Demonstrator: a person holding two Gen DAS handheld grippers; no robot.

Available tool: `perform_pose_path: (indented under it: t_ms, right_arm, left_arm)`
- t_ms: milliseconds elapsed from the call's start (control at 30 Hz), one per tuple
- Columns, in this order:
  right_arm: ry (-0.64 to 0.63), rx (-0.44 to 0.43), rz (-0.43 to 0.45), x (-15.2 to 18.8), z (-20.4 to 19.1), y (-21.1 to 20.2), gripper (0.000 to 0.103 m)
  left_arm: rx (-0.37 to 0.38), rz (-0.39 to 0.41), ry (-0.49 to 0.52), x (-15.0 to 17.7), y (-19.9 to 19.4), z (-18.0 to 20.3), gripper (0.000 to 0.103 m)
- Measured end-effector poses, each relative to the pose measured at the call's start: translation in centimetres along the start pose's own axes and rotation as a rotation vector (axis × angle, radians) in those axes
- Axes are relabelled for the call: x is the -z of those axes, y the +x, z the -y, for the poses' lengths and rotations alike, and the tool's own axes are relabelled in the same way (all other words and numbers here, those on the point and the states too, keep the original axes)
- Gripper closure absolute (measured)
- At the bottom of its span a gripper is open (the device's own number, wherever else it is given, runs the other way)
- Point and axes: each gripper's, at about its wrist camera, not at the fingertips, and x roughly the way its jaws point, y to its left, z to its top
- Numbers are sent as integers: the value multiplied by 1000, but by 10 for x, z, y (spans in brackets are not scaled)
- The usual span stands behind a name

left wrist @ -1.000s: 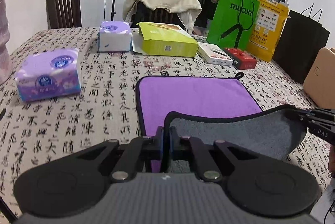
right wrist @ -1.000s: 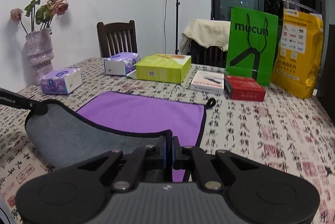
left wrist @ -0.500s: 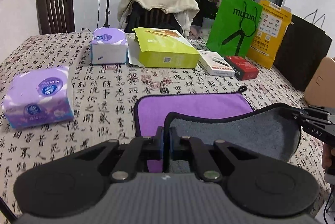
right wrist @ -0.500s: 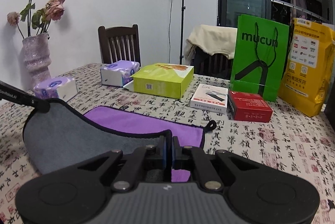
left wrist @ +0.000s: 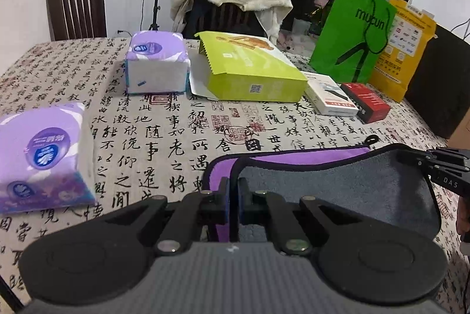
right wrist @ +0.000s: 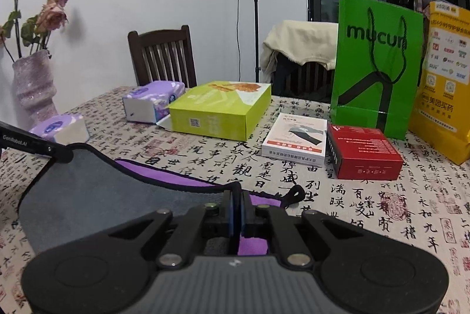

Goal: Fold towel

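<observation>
Purple/grey towel (left wrist: 337, 185) on the worktop (left wrist: 176, 120), near edge lifted and carried over the flat purple part, grey side up. Left gripper (left wrist: 233, 196) fingers clamped on towel's left near corner; right gripper (right wrist: 236, 211) fingers clamped on the right one. Both held low, roughly level, pointing fwd across the worktop. Readable: green bag (right wrist: 379, 64) "mucun"; "DAS" on right gripper's side in left view; "GenRobot.AI" on left gripper in right view.
</observation>
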Motion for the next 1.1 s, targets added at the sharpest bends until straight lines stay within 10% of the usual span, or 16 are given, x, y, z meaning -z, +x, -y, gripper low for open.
perform_pose_path:
  t_ms: [833,1100]
  right_arm:
    - [50,9,-92,2,31,68,98]
    - [29,35,-94,3,29,71,91]
  left_arm:
    - [-8,-68,-67,-16,71,-29,93]
    - [-46,-60,-52,-15,65,-29,70]
